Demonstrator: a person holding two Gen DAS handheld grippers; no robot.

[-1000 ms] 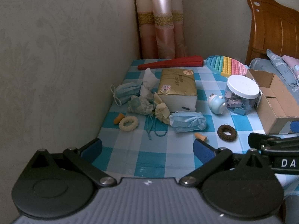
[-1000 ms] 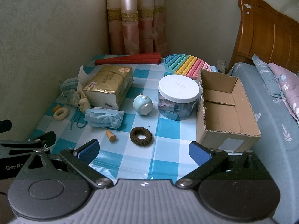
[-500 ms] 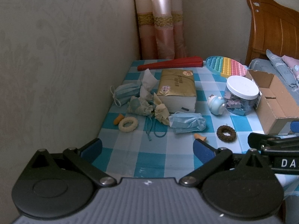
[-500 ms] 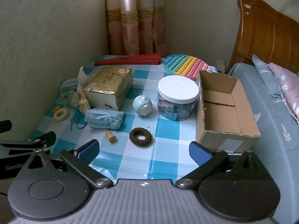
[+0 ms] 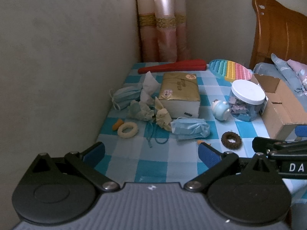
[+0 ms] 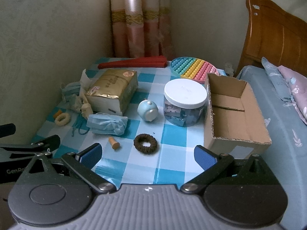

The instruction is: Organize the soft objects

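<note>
Soft items lie scattered on a blue checked tablecloth (image 6: 172,134). A blue face mask (image 6: 106,124) (image 5: 190,128) lies mid-table, and a second mask (image 5: 124,95) rests by the wall. A brown hair tie (image 6: 145,143) (image 5: 231,140), a cream hair tie (image 5: 127,130) (image 6: 62,119), crumpled tissues (image 5: 142,111) and a teal cord (image 5: 155,136) lie around them. An empty cardboard box (image 6: 230,111) stands at the right. My left gripper (image 5: 151,154) and right gripper (image 6: 146,155) hover open near the front edge, holding nothing.
A gold tissue pack (image 6: 113,90), a white-lidded jar (image 6: 185,101), a small blue round toy (image 6: 147,110), a rainbow pop mat (image 6: 193,69) and a red folded fan (image 6: 134,64) crowd the table. A wall bounds the left side; a bed (image 6: 278,124) lies on the right.
Both grippers have drawn back slightly from the table, so the objects look a little farther away. Nothing on the table has moved.
</note>
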